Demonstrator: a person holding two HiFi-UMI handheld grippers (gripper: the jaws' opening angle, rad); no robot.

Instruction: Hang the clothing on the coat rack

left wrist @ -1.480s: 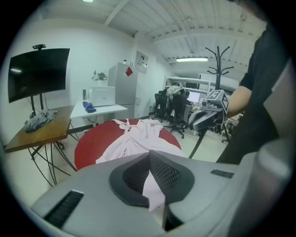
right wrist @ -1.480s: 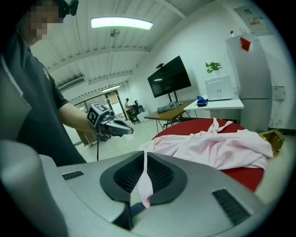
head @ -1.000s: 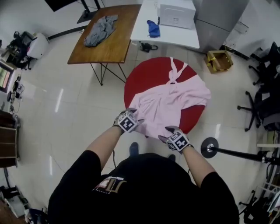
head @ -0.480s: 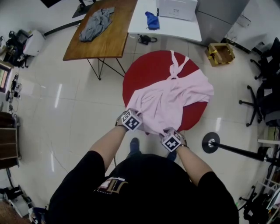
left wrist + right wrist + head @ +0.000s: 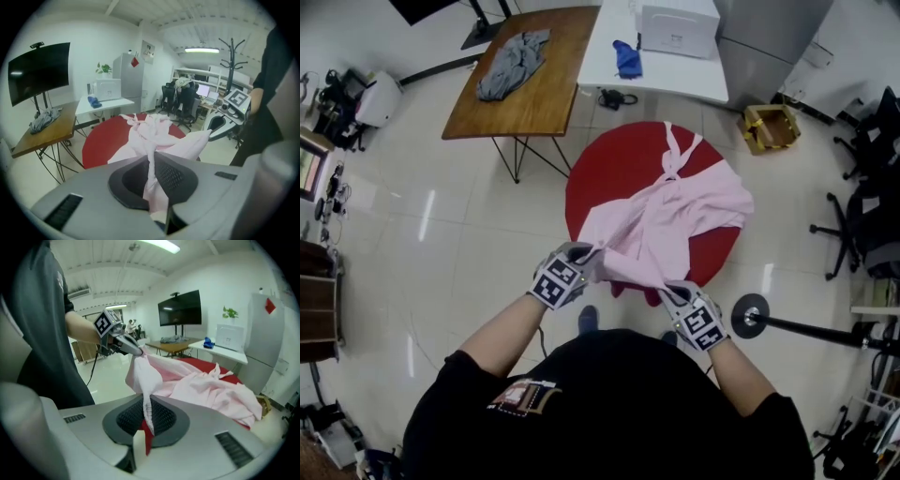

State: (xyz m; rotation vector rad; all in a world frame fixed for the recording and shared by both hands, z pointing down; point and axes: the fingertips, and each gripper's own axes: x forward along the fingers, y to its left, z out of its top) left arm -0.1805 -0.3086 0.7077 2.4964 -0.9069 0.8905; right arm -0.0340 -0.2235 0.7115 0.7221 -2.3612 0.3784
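A pink garment (image 5: 675, 211) lies spread on a round red table (image 5: 609, 159). Its near hem is lifted off the table between my two grippers. My left gripper (image 5: 581, 262) holds the hem's left end, its jaws closing with the pads (image 5: 171, 176) pressed on the pink cloth (image 5: 150, 136). My right gripper (image 5: 673, 291) pinches the right end, jaws closing on a pink fold (image 5: 147, 408) with a red strip under it. The coat rack's round base (image 5: 752, 316) stands on the floor to my right, and its hooked top (image 5: 233, 47) shows in the left gripper view.
A wooden table (image 5: 553, 94) with a grey cloth (image 5: 514, 64) stands at the far left. Beside it is a white table (image 5: 694, 80) with a printer (image 5: 677, 28) and a blue cloth (image 5: 627, 59). A cardboard box (image 5: 769, 129) and office chairs (image 5: 862, 216) are at the right.
Both grippers came down onto the garment's near hem and closed on it. They have since pulled back toward me and apart, lifting the hem off the table.
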